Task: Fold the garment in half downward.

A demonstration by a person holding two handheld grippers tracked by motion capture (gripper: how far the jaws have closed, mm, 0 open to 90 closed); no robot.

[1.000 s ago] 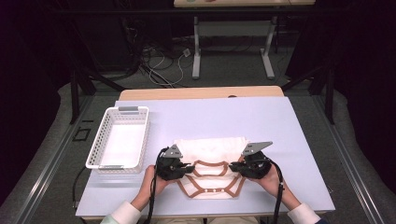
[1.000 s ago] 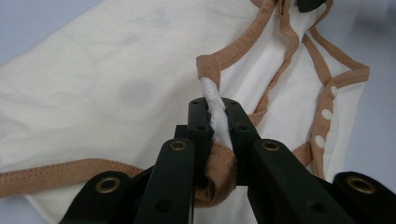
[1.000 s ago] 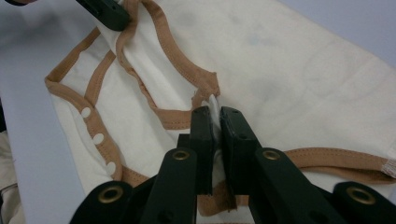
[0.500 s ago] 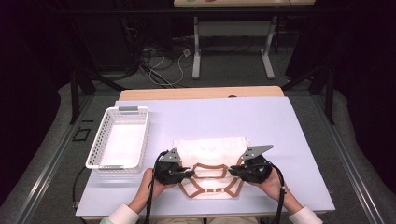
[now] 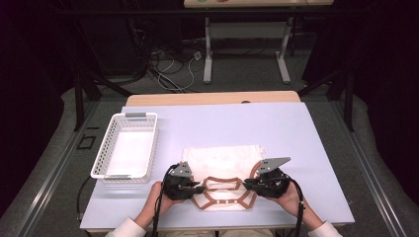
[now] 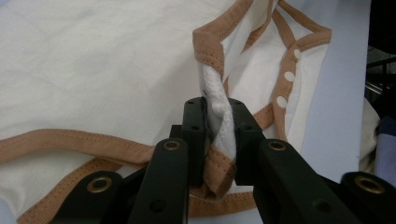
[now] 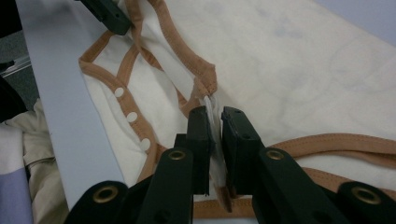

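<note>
The cream garment [image 5: 222,170] with brown trim lies flat on the desk [image 5: 276,123], near my edge. My left gripper [image 5: 196,187] pinches a bunched fold of its trimmed edge, the jaws almost closed and just easing apart. My right gripper [image 5: 248,185] nips the opposite edge likewise. The gripper views show three white snaps [image 6: 285,77]; the high view shows a white basket [image 5: 126,145] at my left.
</note>
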